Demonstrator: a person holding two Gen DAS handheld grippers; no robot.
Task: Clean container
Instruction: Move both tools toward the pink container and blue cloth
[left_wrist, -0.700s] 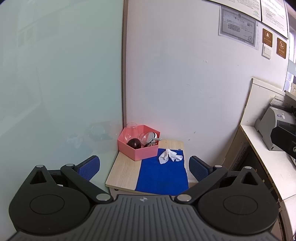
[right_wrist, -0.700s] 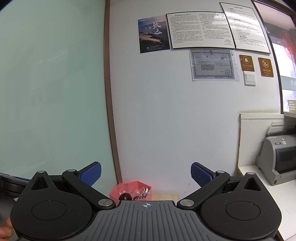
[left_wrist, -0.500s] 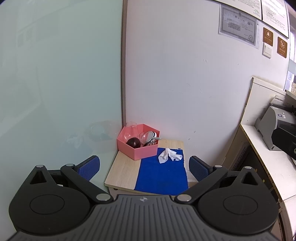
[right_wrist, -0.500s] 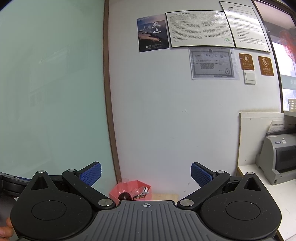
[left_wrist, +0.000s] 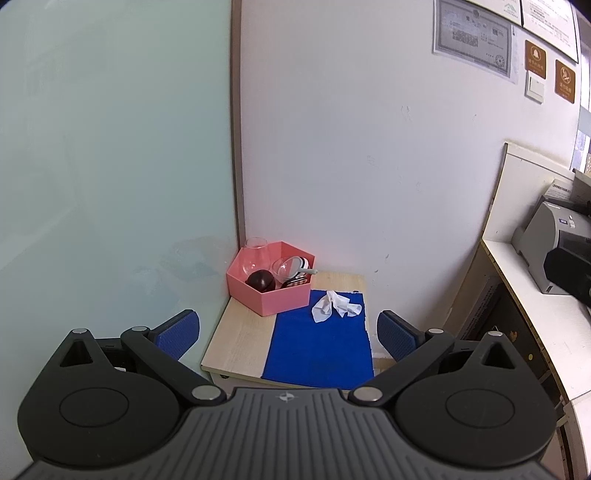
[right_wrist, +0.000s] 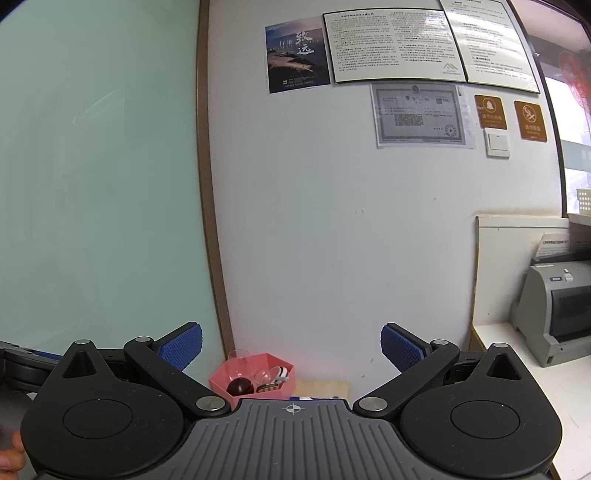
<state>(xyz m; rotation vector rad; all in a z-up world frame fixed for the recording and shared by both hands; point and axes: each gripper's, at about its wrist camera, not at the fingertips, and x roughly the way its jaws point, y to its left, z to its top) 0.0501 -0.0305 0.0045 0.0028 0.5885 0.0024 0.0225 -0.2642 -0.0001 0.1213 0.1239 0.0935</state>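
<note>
— Both claws are hanging wide apart and gripping nothing: the left gripper and the right gripper are well short of the small table.

— Is anything changing?

— Only slightly. Compared with a moment ago, the table and pink tray are sitting a little lower and larger in the left camera, so that hand is drifting closer. The right view is hardly shifting. Cleaning is not starting yet, I'd judge; this is the approach.

— Where is the container?

— A clear glass is standing in the tray's back corner, beside a dark round thing. Which one is meant, I cannot tell.

— What is each camera adding?

— The left is showing the blue mat and crumpled white wipe on it, just beside the tray. The right is looking higher, at the posters, catching only the tray above its own body.
</note>
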